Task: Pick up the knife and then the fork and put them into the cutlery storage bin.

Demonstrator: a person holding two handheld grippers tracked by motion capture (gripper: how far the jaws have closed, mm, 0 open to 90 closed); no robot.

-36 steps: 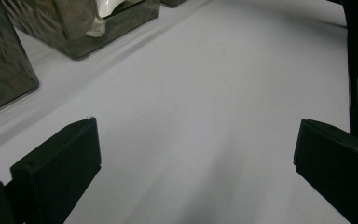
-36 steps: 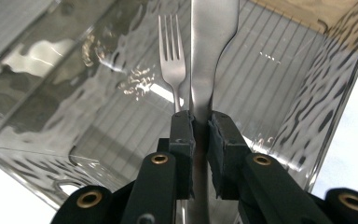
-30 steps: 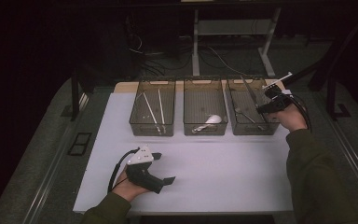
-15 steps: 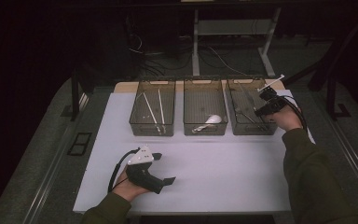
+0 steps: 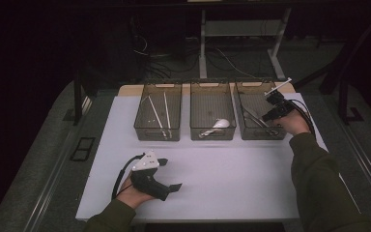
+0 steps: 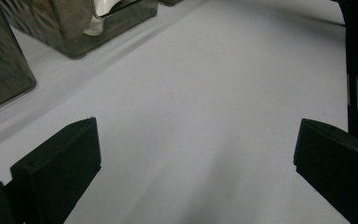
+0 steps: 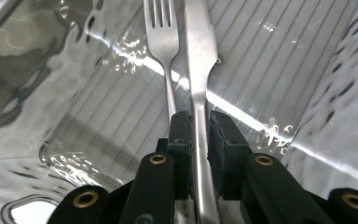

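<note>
My right gripper (image 5: 266, 116) reaches into the right-hand clear bin (image 5: 251, 136) at the back of the table. In the right gripper view its jaws (image 7: 199, 122) are shut on the handle of a steel table knife (image 7: 199, 56), whose blade points away over the ribbed bin floor. A steel fork (image 7: 163, 32) lies just beside the knife, on its left. My left gripper (image 5: 173, 185) rests on the white table near the front left, held in a hand. Its fingers (image 6: 56, 163) stand wide apart over bare tabletop, with nothing between them.
Three clear bins stand in a row at the back. The left bin (image 5: 158, 134) holds thin white sticks (image 5: 166, 108). The middle bin (image 5: 212, 135) holds a white spoon (image 5: 221, 123). The white tabletop (image 5: 232, 174) lies between the bins and the front edge.
My right gripper has shifted slightly left and down into the right bin. The left gripper has stayed where it was.
</note>
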